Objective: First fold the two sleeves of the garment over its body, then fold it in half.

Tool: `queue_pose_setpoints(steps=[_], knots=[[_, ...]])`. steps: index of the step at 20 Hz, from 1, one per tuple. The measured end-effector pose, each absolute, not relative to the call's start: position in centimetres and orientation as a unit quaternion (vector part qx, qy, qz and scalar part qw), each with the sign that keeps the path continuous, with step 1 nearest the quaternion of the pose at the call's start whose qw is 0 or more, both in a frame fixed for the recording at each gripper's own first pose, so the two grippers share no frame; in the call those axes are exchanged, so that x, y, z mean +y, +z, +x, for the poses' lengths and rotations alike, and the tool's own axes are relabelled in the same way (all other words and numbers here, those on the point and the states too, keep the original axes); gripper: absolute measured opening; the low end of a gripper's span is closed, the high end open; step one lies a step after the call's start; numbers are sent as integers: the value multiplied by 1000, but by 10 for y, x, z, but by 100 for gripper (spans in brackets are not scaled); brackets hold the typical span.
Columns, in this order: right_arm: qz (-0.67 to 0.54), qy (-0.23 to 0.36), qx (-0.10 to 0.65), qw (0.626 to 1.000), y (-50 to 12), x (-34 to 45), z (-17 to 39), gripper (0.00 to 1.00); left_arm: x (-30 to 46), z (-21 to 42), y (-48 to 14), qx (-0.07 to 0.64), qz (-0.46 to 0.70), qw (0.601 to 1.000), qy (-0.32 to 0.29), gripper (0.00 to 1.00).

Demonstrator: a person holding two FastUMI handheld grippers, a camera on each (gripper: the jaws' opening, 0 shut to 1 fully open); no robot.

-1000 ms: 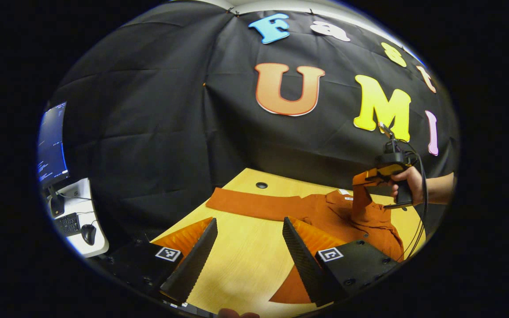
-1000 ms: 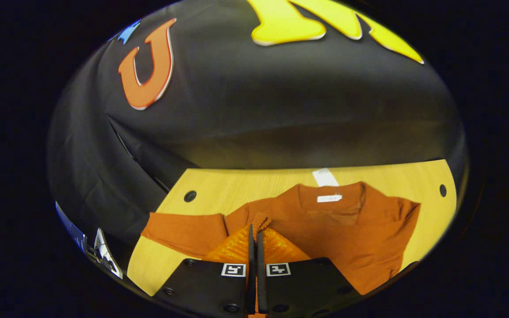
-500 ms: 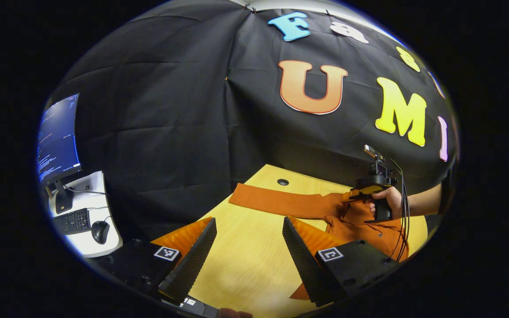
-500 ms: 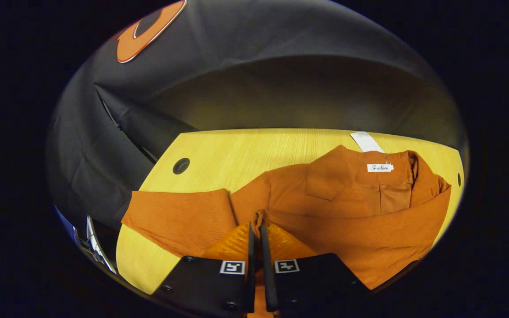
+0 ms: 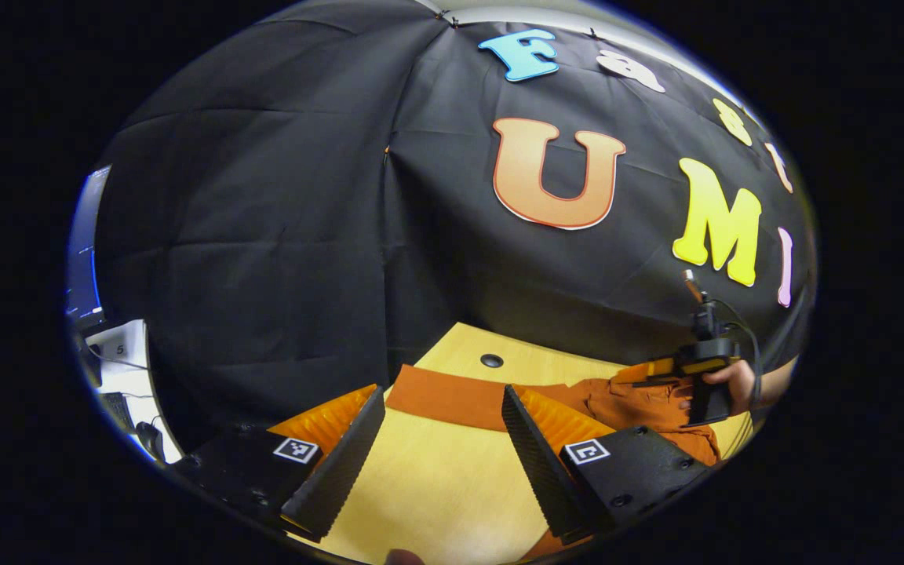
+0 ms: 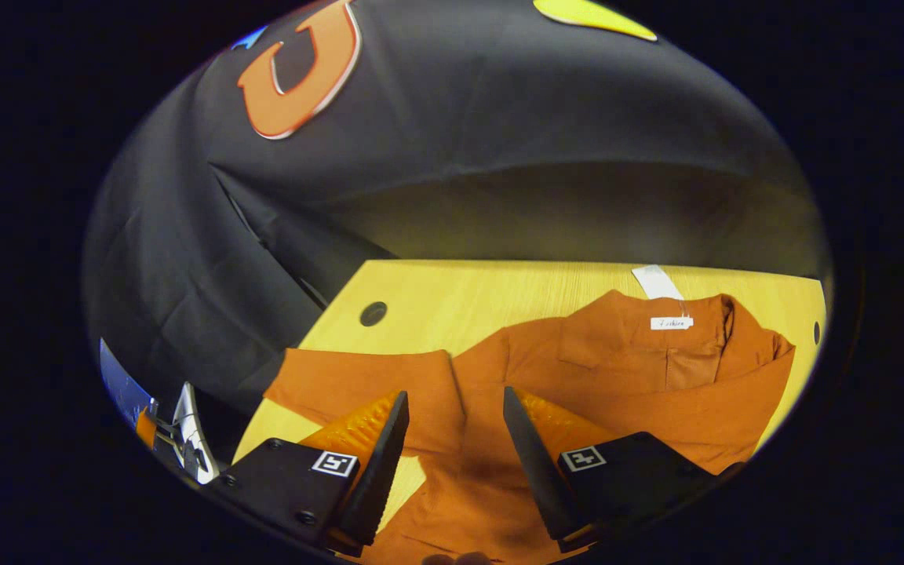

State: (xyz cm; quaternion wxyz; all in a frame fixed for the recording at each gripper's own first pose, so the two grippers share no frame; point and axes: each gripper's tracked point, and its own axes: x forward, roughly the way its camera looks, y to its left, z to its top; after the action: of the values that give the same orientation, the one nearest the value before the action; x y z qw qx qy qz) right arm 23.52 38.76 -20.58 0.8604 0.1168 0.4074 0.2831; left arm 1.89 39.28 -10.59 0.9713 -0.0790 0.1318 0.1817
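An orange long-sleeved garment [image 6: 617, 377] lies flat on the wooden table [image 6: 483, 290], collar away from me. One sleeve [image 6: 703, 408] is folded across its body. The other sleeve [image 6: 350, 380] stretches out flat to the left, seen too in the left gripper view as the sleeve [image 5: 452, 396]. My right gripper [image 6: 454, 394] hovers open just above the body near that sleeve's shoulder, nothing between its fingers. My left gripper [image 5: 442, 392] is open over bare table, short of the outstretched sleeve. Farther right, a hand holds the right gripper [image 5: 660, 369] over the garment.
The table has a round cable hole [image 6: 373, 313] near its far left corner and another hole [image 6: 815, 333] at the far right. A white tag [image 6: 652, 281] lies behind the collar. A side desk with a monitor [image 5: 83, 267] stands to the left.
My right gripper has opened and let go of the sleeve cuff, which now lies over the body. The left gripper has drifted slightly toward the outstretched sleeve, still open.
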Motion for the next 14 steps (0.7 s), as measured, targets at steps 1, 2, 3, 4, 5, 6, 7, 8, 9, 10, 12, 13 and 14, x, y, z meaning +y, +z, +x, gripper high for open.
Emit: queue_pose_setpoints(steps=[1, 2, 3, 4, 5, 6, 7, 8, 9, 10, 12, 13, 14], knots=[[120, 294, 400, 860, -190, 381, 223, 79, 403, 31, -109, 133, -86, 973, 169, 98], [123, 308, 389, 860, -170, 371, 209, 79, 410, 44, -114, 138, -97, 974, 151, 98], [123, 315, 377, 862, -154, 359, 198, 79, 417, 57, -123, 146, -113, 974, 132, 98], [120, 321, 369, 864, -141, 346, 186, 79, 424, 73, -132, 156, -135, 972, 114, 98], [118, 323, 362, 866, -129, 333, 171, 79, 430, 86, -147, 174, -154, 968, 97, 98], [119, 323, 355, 869, -116, 317, 158, 79, 438, 100, -162, 190, -168, 964, 83, 98], [124, 318, 350, 872, -103, 299, 143, 79, 449, 115, -179, 204, -175, 960, 78, 99], [132, 308, 347, 876, -94, 281, 131, 79, 464, 130, -195, 217, -175, 957, 78, 98], [138, 295, 347, 879, -90, 262, 121, 79, 477, 142, -210, 227, -177, 954, 79, 98], [143, 276, 350, 884, -88, 239, 111, 79, 488, 155, -226, 241, -177, 951, 83, 98], [150, 239, 356, 891, -87, 200, 91, 78, 503, 170, -255, 269, -186, 942, 75, 99], [151, 221, 360, 894, -89, 182, 80, 78, 507, 173, -268, 284, -188, 938, 71, 98], [153, 204, 366, 895, -91, 163, 73, 78, 511, 178, -282, 295, -190, 934, 69, 100]])
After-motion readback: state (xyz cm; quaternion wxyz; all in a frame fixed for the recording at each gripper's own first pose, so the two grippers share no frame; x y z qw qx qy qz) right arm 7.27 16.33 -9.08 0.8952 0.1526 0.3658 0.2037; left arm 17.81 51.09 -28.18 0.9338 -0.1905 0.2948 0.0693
